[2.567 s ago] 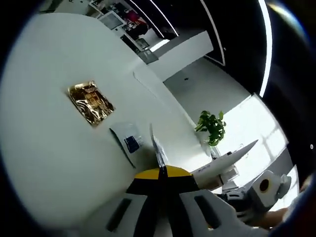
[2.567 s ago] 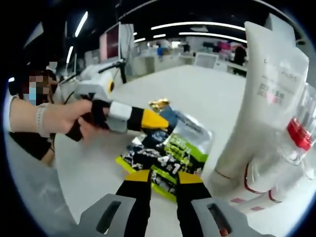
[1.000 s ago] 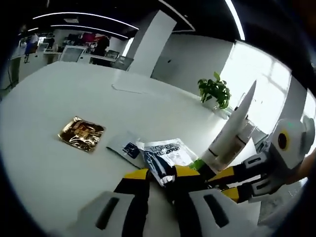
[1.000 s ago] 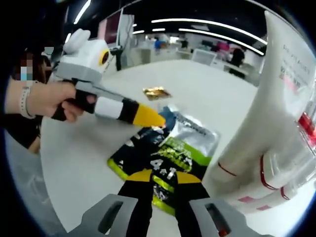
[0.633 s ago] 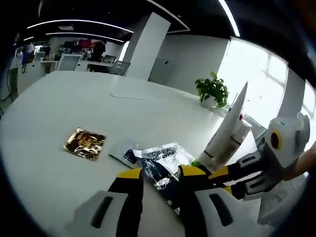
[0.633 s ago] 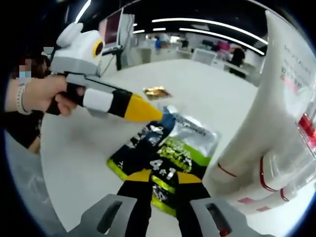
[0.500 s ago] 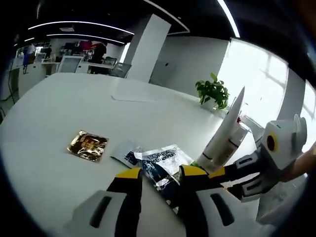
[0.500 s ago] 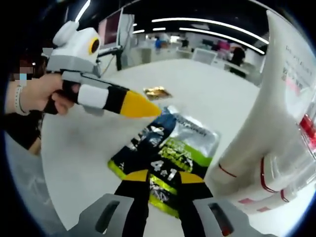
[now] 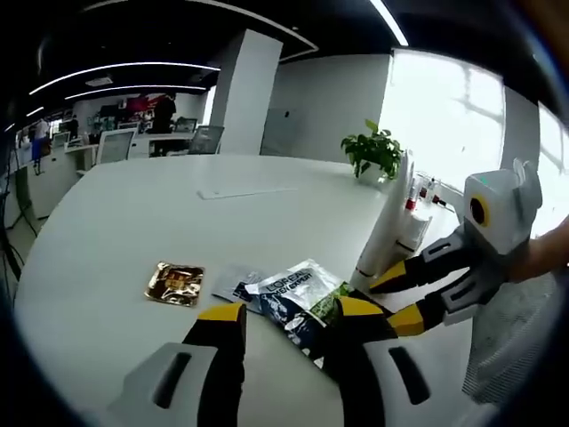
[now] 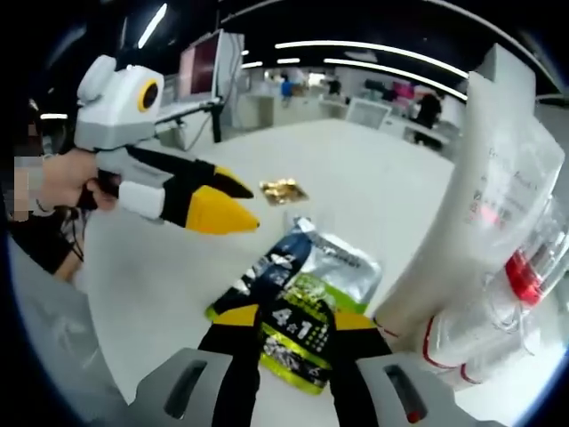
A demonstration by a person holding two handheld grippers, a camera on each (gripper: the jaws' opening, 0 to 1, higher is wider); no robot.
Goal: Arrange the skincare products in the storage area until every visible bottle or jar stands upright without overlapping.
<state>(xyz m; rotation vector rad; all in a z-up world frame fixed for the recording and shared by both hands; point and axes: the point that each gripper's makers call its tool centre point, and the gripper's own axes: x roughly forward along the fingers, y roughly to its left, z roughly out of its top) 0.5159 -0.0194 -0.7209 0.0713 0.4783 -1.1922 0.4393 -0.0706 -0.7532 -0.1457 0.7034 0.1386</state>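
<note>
A tall white tube (image 9: 388, 227) (image 10: 484, 187) stands upright on the white table (image 9: 133, 205), with clear red-capped bottles (image 10: 526, 271) beside it. A pile of flat sachets lies next to them: a silver one (image 9: 289, 292) (image 10: 336, 256), a green-black one (image 10: 293, 334), a small blue-silver one (image 9: 237, 285). A gold sachet (image 9: 176, 283) (image 10: 283, 189) lies apart. My left gripper (image 9: 286, 311) (image 10: 245, 205) hovers open just short of the silver sachet. My right gripper (image 10: 295, 318) (image 9: 396, 300) is open, the green-black sachet lying between its jaws.
A sheet of paper (image 9: 240, 190) lies farther out on the table and a potted plant (image 9: 373, 151) stands at its far edge. A person's hand (image 10: 53, 187) holds the left gripper. Desks, monitors and chairs stand behind.
Both grippers' jaws have spread wider. The left gripper has drawn back and up from the silver sachet, which stays on the table.
</note>
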